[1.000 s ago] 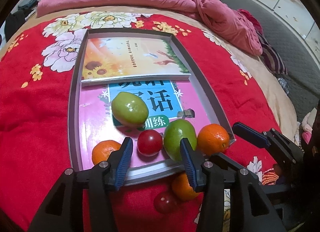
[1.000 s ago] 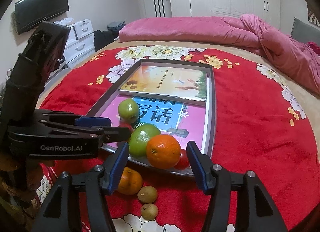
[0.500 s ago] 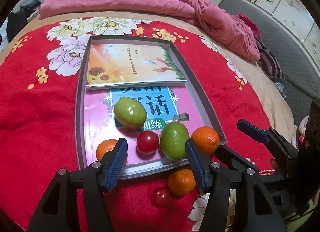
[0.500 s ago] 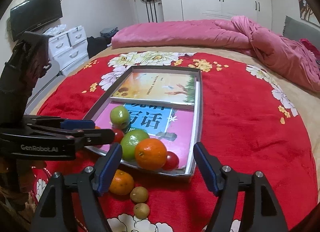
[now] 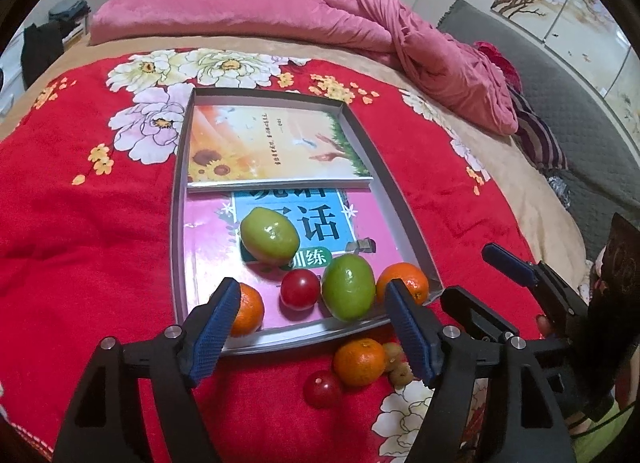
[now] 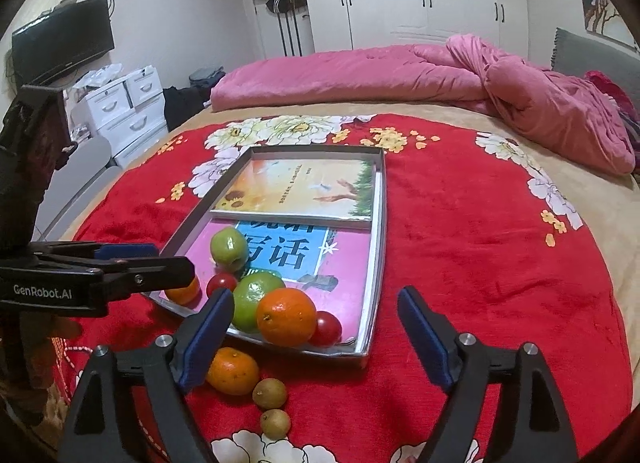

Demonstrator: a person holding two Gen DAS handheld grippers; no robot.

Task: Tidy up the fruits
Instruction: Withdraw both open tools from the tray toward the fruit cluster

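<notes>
A grey tray [image 5: 404, 215] on the red bedspread holds two books and fruit: two green fruits [image 5: 269, 236] [image 5: 348, 287], a red tomato [image 5: 300, 289] and two oranges [image 5: 402, 281] [image 5: 246, 309]. On the spread in front of the tray lie an orange [image 5: 359, 361], a tomato [image 5: 322, 388] and two small brown fruits [image 6: 269, 392] [image 6: 275, 422]. My left gripper [image 5: 316, 331] is open and empty above the tray's near edge. My right gripper [image 6: 316, 339] is open and empty above the tray's near right corner [image 6: 362, 355], where another tomato [image 6: 328, 327] shows.
A sunflower-cover book [image 5: 276, 151] fills the tray's far half, over a pink book [image 5: 216, 223]. A pink quilt [image 5: 280, 15] is piled at the back of the bed. White drawers [image 6: 124, 103] and a TV [image 6: 64, 43] stand to the left.
Both grippers have pulled back and up from the tray, and both have opened wider. The fruit has not moved.
</notes>
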